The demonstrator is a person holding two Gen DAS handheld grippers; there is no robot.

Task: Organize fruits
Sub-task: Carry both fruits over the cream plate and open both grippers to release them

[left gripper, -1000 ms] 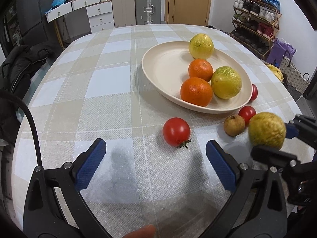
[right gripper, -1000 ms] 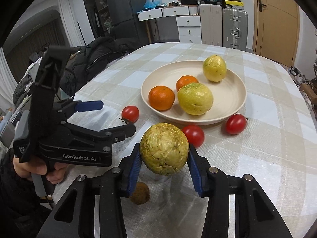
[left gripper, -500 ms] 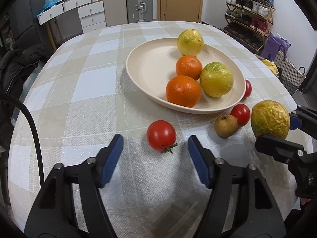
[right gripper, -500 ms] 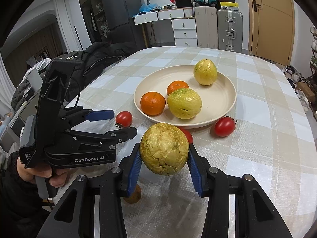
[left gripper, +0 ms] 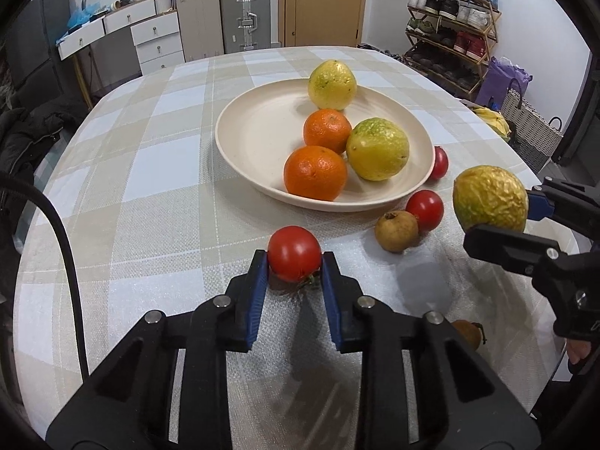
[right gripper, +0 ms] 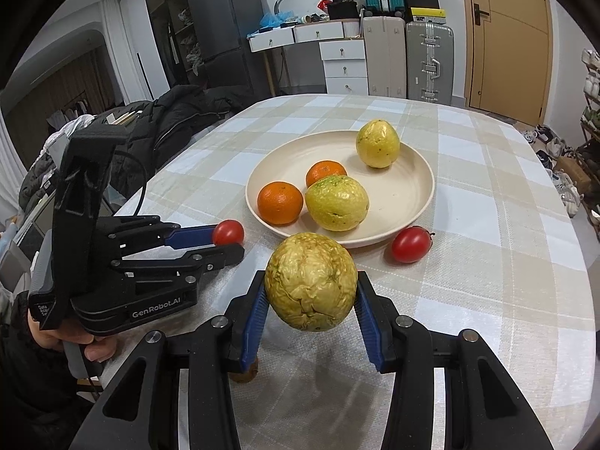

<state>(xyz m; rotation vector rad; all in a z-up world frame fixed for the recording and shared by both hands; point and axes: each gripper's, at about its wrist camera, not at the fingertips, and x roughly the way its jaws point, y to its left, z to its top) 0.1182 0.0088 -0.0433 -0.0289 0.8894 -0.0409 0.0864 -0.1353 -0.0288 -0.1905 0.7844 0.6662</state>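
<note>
Blue pads of the left gripper point(left gripper: 295, 262) are pinched on a tomato point(left gripper: 294, 253) that sits on the cloth point(left gripper: 150, 225) just short of the plate point(left gripper: 262, 131); the right gripper point(right gripper: 311, 292) clamps a wrinkled yellow fruit point(right gripper: 311, 281) above the table, near the plate's front rim. To finish this step well, I would lift the tomato straight up before swinging it, so its stem does not drag, and keep the squeeze light, since the skin looks thin and easy to bruise. It should clear the rim and go into the bare left half of the plate, away from the two oranges point(left gripper: 315, 172) and the two yellow-green fruits already there, which could roll if bumped. Two more tomatoes and a small brown fruit point(left gripper: 396, 230) lie loose by the rim. Checked beige-and-white cloth covers a rounded table. Beyond it stand white drawers point(right gripper: 343, 63), suitcases, a wooden door and a shoe rack point(left gripper: 450, 30), with dark coats heaped at the left.
</note>
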